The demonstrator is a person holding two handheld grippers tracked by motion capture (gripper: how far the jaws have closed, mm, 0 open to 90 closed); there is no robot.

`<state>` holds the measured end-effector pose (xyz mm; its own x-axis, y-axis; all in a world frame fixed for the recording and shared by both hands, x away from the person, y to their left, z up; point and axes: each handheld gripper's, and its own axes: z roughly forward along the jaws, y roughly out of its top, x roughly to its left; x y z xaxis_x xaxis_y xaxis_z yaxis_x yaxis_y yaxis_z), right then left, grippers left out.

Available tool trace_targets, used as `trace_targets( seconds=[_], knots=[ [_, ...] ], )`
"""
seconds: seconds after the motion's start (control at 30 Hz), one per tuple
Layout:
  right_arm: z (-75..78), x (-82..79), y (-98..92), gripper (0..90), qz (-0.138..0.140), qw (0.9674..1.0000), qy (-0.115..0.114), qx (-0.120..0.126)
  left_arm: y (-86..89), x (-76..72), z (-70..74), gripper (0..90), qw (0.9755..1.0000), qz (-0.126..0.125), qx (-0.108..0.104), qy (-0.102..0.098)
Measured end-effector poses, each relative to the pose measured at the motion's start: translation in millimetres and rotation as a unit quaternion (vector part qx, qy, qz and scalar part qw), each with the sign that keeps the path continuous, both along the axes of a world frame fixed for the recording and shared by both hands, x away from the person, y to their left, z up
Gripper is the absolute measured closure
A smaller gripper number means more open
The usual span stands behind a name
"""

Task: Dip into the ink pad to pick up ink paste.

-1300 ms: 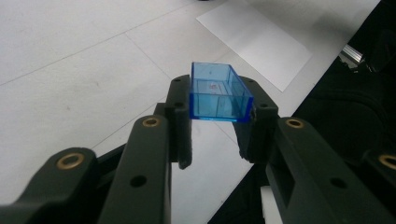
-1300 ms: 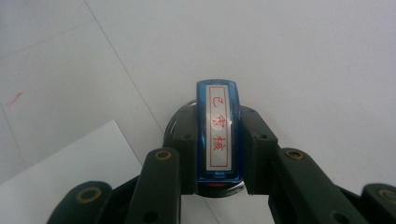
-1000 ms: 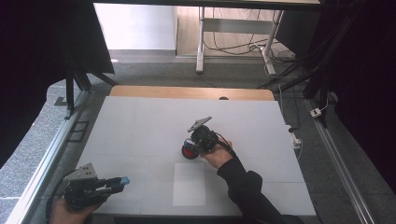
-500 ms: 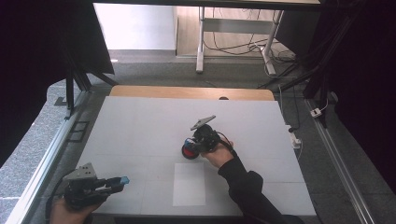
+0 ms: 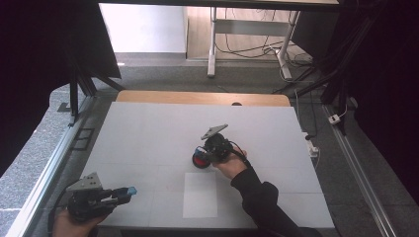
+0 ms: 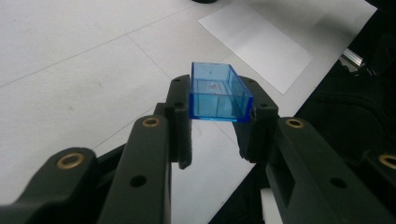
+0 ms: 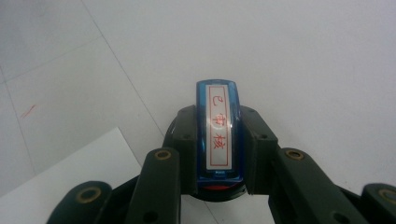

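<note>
Left gripper [image 6: 212, 123]: jaws clamped on clear blue plastic cap [image 6: 218, 93], open side up, held clear of table near front left corner; same gripper [image 5: 116, 193] in high view, cap [image 5: 130, 190] at jaw tips. Right gripper [image 7: 219, 154]: jaws closed on blue stamp [image 7: 218, 133], white label with red characters facing camera. In high view, right gripper [image 5: 203, 155] presses stamp down onto round red ink pad [image 5: 200, 159] at table centre. White paper sheet [image 5: 200, 194] lies flat just in front of ink pad. White table [image 5: 148, 133].

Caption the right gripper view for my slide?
Right gripper shut on a blue stamp above the white table.
</note>
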<state>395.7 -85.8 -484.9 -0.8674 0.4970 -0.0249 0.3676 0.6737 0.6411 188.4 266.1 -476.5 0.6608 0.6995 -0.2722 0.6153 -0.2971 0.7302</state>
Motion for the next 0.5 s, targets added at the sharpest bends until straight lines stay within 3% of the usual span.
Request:
trace_targets(
  seconds=[0.5],
  knots=[
    [1.6,-2.2,0.4,70.6,0.009,0.9999,-0.01,-0.007,0.5,-0.4,0.0,68.7,1.0,0.002,-0.001,0.001]
  ],
)
